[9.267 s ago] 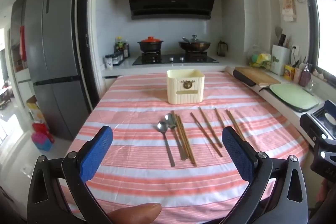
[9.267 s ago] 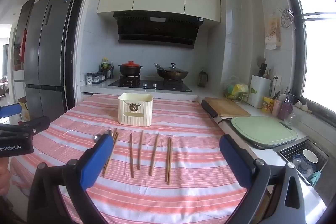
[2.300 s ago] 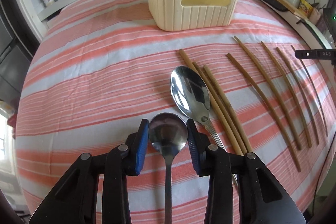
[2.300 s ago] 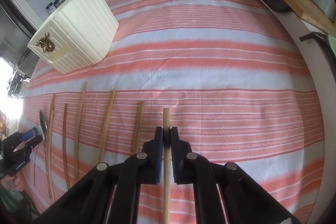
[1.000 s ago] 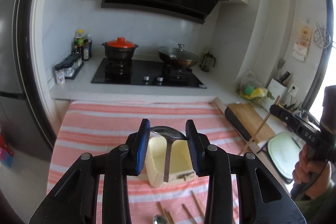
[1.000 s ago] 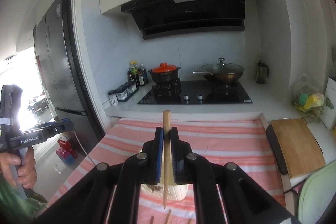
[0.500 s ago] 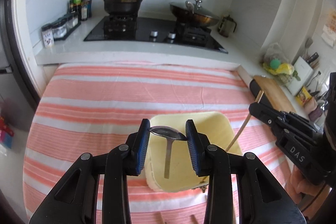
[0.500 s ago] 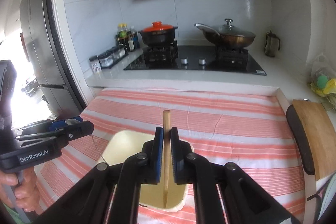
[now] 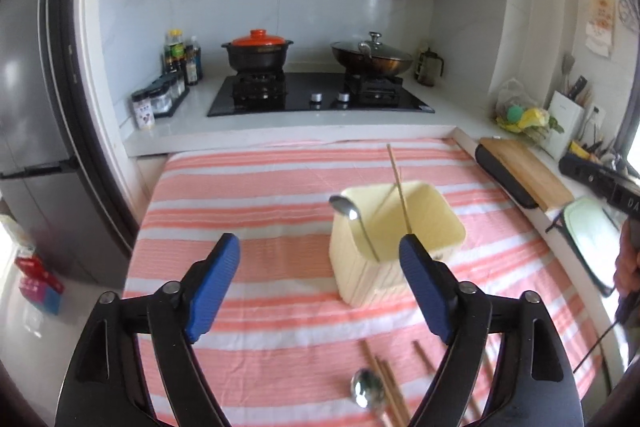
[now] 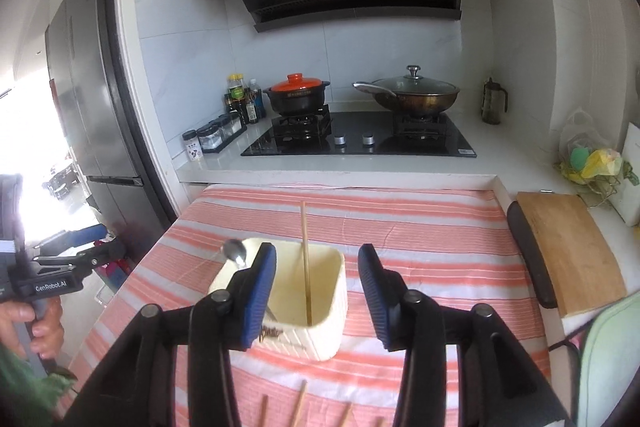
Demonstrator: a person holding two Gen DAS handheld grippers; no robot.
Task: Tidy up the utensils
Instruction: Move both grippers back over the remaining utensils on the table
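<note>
Both claws just opened, nothing between pads: left claw (image 9: pixel 320 281) wide, right claw (image 10: pixel 316 293) partly open. Spoon (image 9: pixel 352 223) and chopstick (image 10: pixel 305 255) now stand in cream holder (image 9: pixel 440 215) on striped counter (image 9: pixel 248 187); another spoon (image 9: pixel 366 393) lies on counter

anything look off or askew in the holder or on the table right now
Nothing damaged or spilled. In the cream holder the spoon leans bowl-up over the rim and one chopstick stands nearly upright. Another spoon and several chopsticks lie loose on the striped cloth.
</note>
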